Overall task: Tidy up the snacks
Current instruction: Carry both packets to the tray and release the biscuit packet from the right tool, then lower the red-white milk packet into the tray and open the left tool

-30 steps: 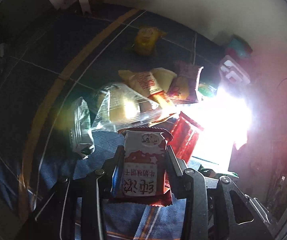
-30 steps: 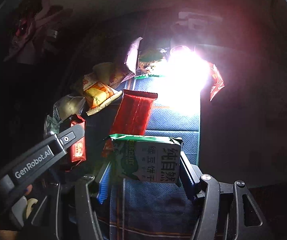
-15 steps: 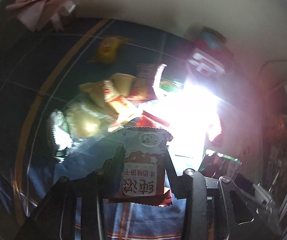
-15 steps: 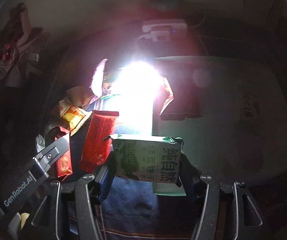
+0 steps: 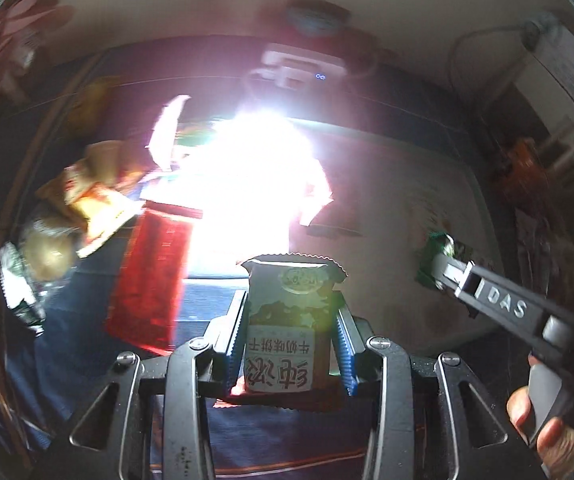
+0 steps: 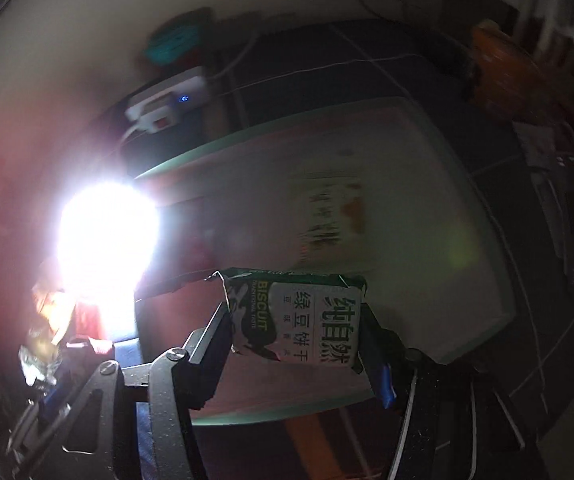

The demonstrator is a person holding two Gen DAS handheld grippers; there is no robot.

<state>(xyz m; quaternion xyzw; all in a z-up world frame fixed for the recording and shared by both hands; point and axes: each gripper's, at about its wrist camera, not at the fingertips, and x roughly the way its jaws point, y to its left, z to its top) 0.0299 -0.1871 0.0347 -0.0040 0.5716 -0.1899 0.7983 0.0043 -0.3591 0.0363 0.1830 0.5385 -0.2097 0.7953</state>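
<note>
My left gripper [image 5: 291,336] is shut on a red and white biscuit packet [image 5: 287,320], held above the blue cloth. My right gripper [image 6: 299,320] is shut on a green and white biscuit packet [image 6: 307,320], held over a pale tray with a green rim [image 6: 467,208]. In the left wrist view the right gripper [image 5: 443,258] shows at the right with the green packet [image 5: 433,244], over the same tray [image 5: 407,208]. A pile of loose snacks lies to the left: a red packet [image 5: 147,276], a yellow packet [image 5: 87,196] and a clear-wrapped one [image 5: 43,252].
A strong glare [image 5: 255,184] blots out the middle of the cloth. A white power strip [image 6: 167,108] with a lit button sits by the back wall. Cables [image 6: 527,300] run along the tray's right side. An orange object [image 6: 499,64] stands at the far right.
Both grippers have swung to the right with their packets, away from the snack pile. The tray has come into view and the right gripper now hangs over it.
</note>
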